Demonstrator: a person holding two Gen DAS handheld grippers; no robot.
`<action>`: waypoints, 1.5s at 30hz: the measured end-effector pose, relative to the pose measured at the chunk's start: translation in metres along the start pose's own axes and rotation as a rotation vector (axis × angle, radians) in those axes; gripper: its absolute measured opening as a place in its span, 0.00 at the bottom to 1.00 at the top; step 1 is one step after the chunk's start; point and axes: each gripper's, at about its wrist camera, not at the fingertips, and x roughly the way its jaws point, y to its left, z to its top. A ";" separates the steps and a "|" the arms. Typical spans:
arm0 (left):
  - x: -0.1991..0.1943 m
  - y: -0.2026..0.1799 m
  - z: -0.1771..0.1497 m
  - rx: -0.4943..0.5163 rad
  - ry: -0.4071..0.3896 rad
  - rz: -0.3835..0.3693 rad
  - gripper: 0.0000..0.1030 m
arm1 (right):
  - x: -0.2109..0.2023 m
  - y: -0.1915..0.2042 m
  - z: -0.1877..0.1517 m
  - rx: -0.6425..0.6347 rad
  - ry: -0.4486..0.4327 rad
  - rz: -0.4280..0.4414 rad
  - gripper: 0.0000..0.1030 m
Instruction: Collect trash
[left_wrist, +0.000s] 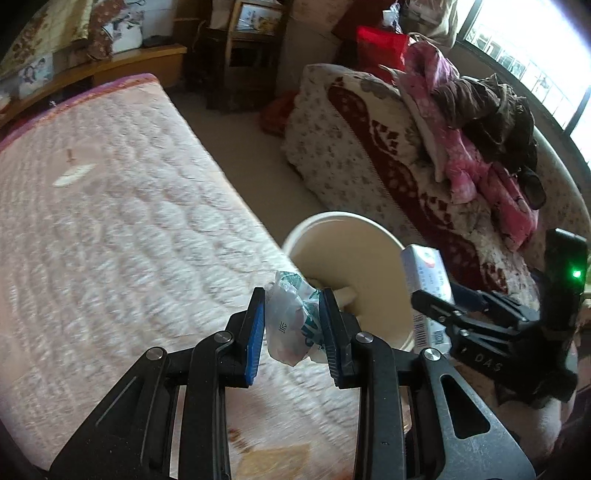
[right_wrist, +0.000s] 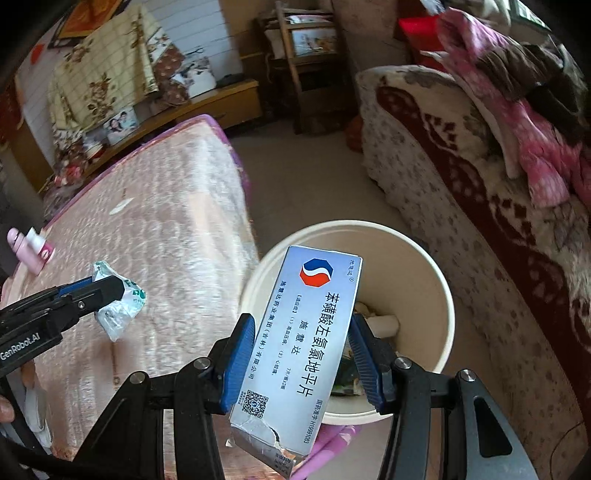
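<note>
While the quilted pink mattress (left_wrist: 110, 229) fills the left of both views, a small pink bottle (right_wrist: 31, 251) lies on it near its left edge in the right wrist view, and a flat pale scrap (left_wrist: 72, 175) sits further up the bedding. Just right of that, the left gripper (left_wrist: 293, 321) has its blue pads closed tight on a crumpled plastic wrapper (left_wrist: 291, 321), white with green print, which bulges out above and below the pads; seen from the right wrist, the same wrapper (right_wrist: 118, 306) hangs over the mattress, close to the bucket but not over its mouth. Between the mattress and the sofa stands a cream bucket (left_wrist: 373, 240) on the floor, its mouth open upward, with some trash lying at the bottom (right_wrist: 384, 321). Next comes the right gripper (right_wrist: 301, 360), its pads pressed at a middling width on the long sides of a silver-blue medicine box (right_wrist: 306, 332) printed with Chinese text and a red and blue emblem; the box is tilted, its torn lower end toward the camera and its upper end over the bucket's near rim. Furthest right, a patterned sofa (left_wrist: 351, 147) carries a heap of pink and brown clothes (left_wrist: 476, 122).
</note>
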 end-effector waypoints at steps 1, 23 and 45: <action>0.003 -0.004 0.001 0.004 0.003 -0.002 0.26 | 0.002 -0.003 0.000 0.004 0.003 -0.006 0.49; 0.037 -0.039 0.024 0.068 -0.044 -0.067 0.51 | 0.035 -0.048 -0.001 0.084 0.030 -0.053 0.50; -0.037 -0.020 -0.013 0.080 -0.233 0.165 0.60 | -0.042 0.001 -0.016 0.028 -0.205 -0.120 0.67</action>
